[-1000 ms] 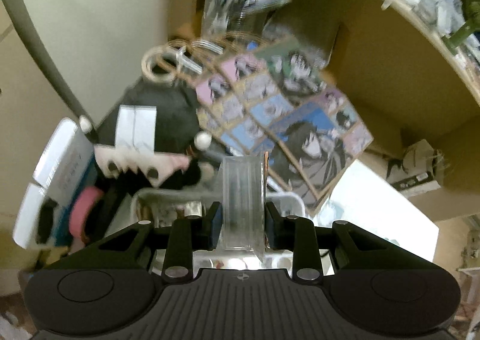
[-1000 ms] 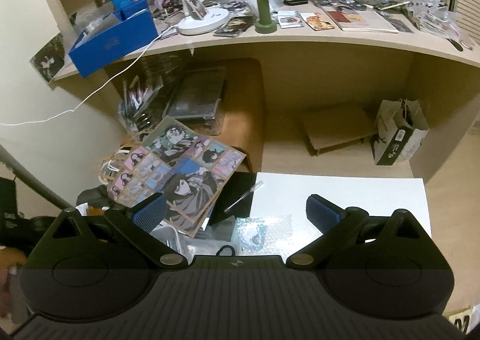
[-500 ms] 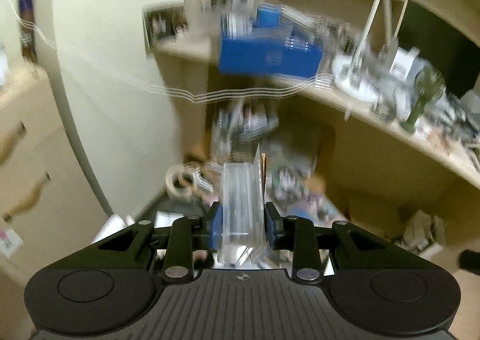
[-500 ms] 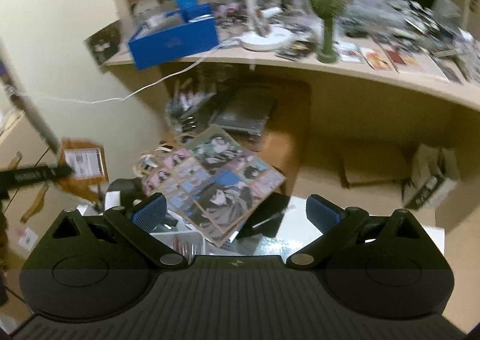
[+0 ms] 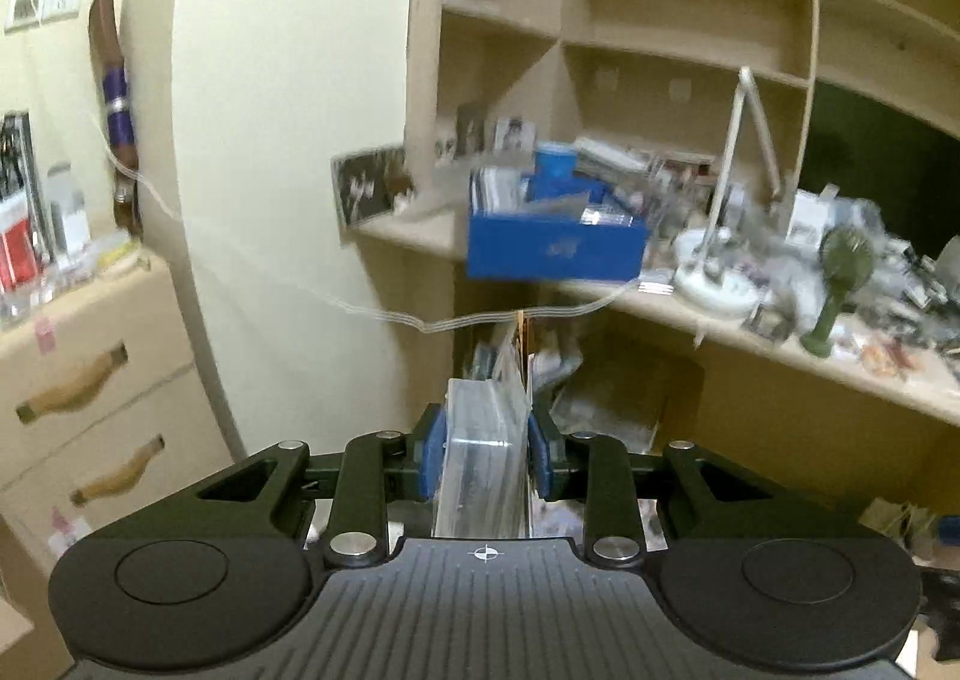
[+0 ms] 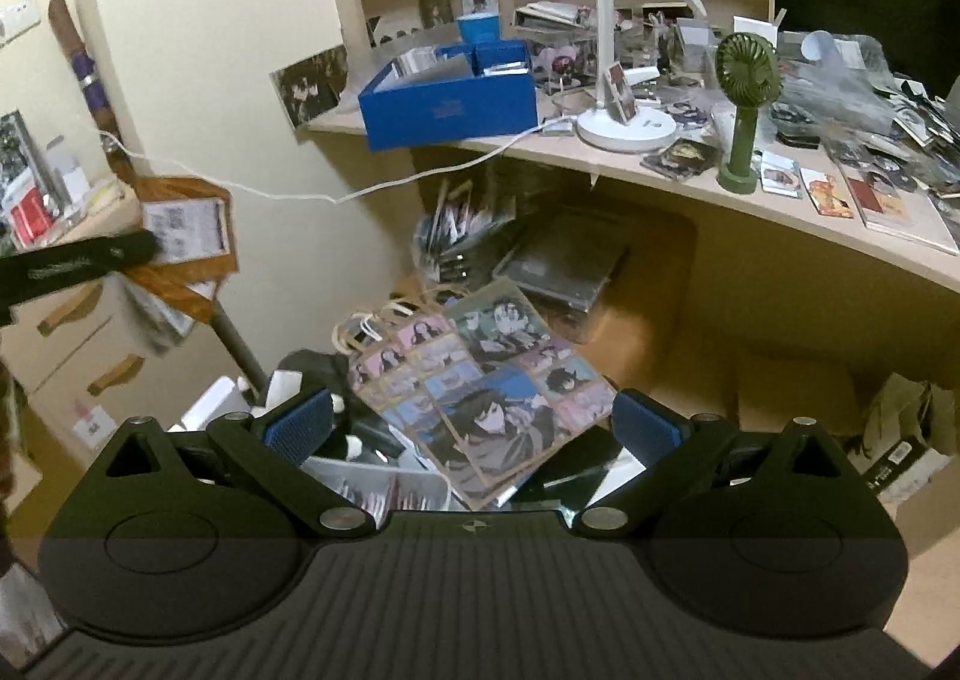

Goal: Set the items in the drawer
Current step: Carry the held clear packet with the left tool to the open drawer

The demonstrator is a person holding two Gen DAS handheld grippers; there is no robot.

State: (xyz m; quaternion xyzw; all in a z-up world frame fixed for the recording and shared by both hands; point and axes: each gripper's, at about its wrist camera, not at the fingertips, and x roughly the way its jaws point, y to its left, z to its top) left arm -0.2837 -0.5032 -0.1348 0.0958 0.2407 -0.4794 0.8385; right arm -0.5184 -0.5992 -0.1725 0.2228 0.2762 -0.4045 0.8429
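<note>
My left gripper [image 5: 485, 449] clamps a clear plastic sleeve packet [image 5: 480, 470] at centre frame; its lower end is hidden behind the gripper body. My right gripper [image 6: 474, 428] stands wide, empty. The beige drawer chest [image 5: 90, 398] at lower left is blurred, cut off.

A glossy clear plastic packet [image 5: 483, 452] sits between matt blue ribbed pads [image 5: 433, 455], near pale smooth wood drawers [image 5: 90, 380].
</note>
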